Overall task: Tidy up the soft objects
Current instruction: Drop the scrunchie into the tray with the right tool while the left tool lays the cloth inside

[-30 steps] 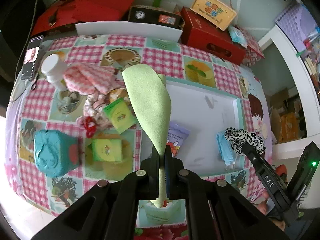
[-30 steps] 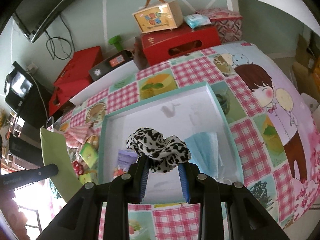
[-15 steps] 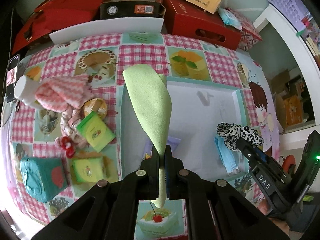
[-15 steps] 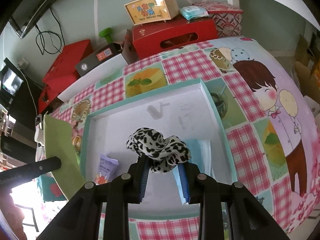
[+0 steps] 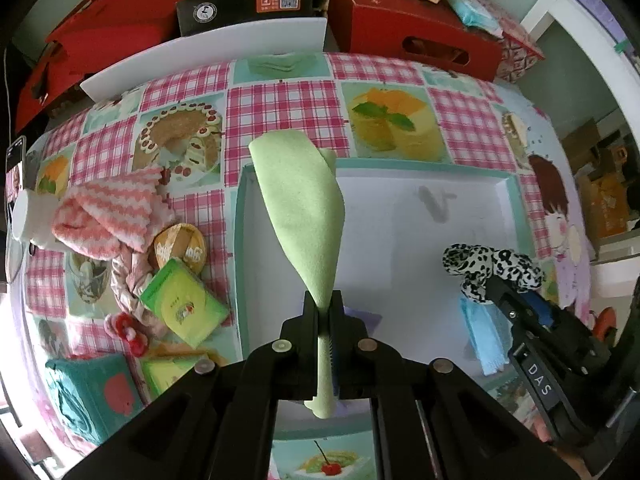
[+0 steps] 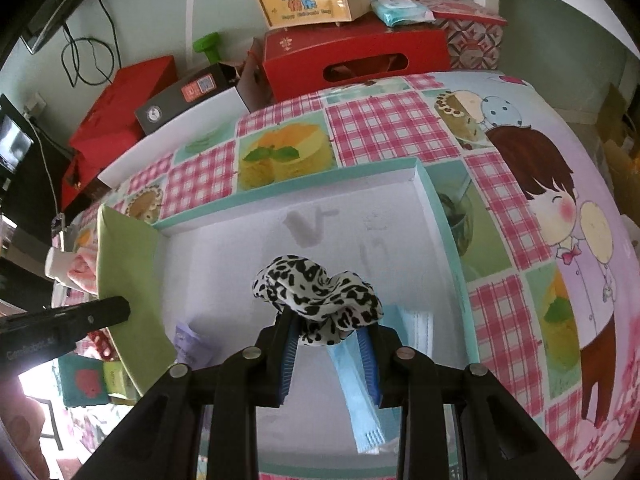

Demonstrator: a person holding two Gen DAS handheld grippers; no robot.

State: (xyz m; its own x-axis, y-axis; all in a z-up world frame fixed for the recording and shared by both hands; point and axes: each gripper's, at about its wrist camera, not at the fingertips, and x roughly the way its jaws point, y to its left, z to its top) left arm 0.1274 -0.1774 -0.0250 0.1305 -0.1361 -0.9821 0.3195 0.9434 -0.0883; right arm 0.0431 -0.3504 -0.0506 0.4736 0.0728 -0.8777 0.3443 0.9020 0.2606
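The left tongs [image 5: 323, 312] are clamped on a light green cloth [image 5: 304, 216], which stands up from the jaws and fans out over the left wall of the white tray [image 5: 516, 200]. The right tongs [image 6: 328, 340] pinch a black-and-white spotted scrunchie [image 6: 316, 296] above the tray's floor, over a blue face mask [image 6: 360, 392] lying inside it. A small purple packet [image 6: 188, 340] also lies in the tray, near its left side. On the desk [image 5: 280, 100] left of the tray sit a pink-and-white striped cloth [image 5: 108, 212], a green packet [image 5: 180, 300] and what looks like a teal box [image 5: 88, 392], partly cut off at the edge.
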